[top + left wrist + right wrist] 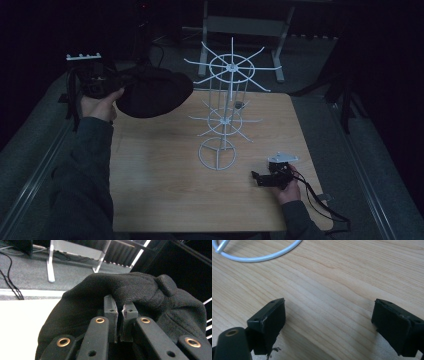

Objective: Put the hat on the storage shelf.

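A black knitted hat [156, 93] hangs in the air over the table's far left corner. My left gripper [121, 85] is shut on its edge, held up by the person's left hand. In the left gripper view the jaws [120, 305] stand almost together, pinching a fold of the hat [145, 288], which bulges beyond them. A white wire rack [227, 100] with two tiers of spokes stands at the middle of the table. My right gripper [257, 177] rests low at the front right, open, its fingers [270, 320] wide apart with nothing between them.
The wooden table [160, 170] is light-coloured; bare wood [332, 277] lies under the right gripper, with the rack's base ring [262, 257] just ahead. A cable [320, 202] trails off the front right corner. A white frame's legs [50, 262] stand on the grey floor behind.
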Demonstrator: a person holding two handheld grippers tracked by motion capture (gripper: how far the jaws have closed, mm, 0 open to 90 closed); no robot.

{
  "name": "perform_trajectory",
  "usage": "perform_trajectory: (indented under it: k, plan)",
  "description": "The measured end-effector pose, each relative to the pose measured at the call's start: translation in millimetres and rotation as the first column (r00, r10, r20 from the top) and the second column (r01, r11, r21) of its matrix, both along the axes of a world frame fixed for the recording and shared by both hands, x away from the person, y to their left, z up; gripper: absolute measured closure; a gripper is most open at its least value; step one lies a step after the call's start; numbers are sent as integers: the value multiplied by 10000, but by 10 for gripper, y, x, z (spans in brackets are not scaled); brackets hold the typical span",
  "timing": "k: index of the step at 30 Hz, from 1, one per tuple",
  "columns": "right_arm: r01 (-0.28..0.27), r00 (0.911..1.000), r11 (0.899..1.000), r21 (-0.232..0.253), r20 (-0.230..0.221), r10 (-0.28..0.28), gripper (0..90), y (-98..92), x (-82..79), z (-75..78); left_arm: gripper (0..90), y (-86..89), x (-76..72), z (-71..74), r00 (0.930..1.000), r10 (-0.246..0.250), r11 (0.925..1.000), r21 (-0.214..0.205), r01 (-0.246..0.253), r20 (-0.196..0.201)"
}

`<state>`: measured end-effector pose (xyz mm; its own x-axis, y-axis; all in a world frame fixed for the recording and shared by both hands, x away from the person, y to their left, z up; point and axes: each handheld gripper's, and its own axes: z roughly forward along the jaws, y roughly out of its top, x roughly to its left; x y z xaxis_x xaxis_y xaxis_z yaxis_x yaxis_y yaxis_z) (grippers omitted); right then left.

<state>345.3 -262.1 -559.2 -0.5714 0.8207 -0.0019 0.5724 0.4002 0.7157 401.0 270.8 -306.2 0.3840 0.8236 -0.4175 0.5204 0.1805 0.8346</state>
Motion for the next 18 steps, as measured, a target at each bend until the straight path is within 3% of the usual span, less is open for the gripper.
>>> perform_trajectory:
  k: [11,18]
  plan:
    - [1,10000,10000,-1,2,-1,116,0,0,0,867,-20,0,132,9995,-37,9968,-796,62,312]
    - [-6,10000,10000,1,0,6,116,0,0,0,866,-39,4,217,9990,-16,9948,-1012,61,447]
